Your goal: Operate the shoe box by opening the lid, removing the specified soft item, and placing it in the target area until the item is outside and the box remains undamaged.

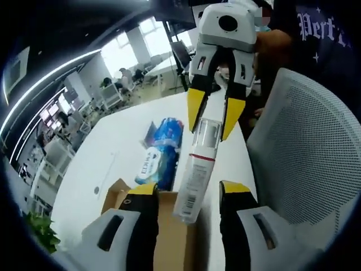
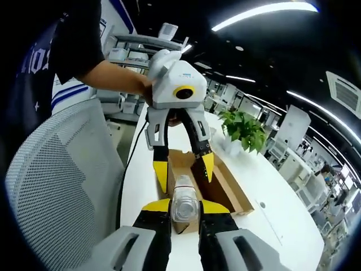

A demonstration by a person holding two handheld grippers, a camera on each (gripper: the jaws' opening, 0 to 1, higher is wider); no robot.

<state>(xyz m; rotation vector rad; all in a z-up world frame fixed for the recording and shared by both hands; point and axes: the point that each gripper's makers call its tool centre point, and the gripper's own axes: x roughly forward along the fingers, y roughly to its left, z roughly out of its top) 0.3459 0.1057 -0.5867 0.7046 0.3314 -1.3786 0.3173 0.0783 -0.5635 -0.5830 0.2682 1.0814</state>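
A white tube (image 1: 194,180) with a red band and a clear cap hangs tilted above the open cardboard shoe box (image 1: 172,240). My right gripper (image 1: 211,132) reaches in from the top and is shut on the tube's clear cap end. My left gripper (image 1: 186,192) stands open, its yellow-tipped jaws on either side of the tube's lower end without touching it. In the right gripper view the right gripper (image 2: 185,210) clamps the tube's clear end (image 2: 184,197). Beyond it the left gripper (image 2: 184,178) is held open by a hand, over the box (image 2: 228,189).
Two blue soft packets (image 1: 161,149) lie on the white table (image 1: 107,164) beyond the box. A white mesh chair (image 1: 307,152) stands close at the table's edge. A potted plant (image 2: 245,130) sits farther along the table. A person in a dark shirt (image 1: 321,34) stands by the chair.
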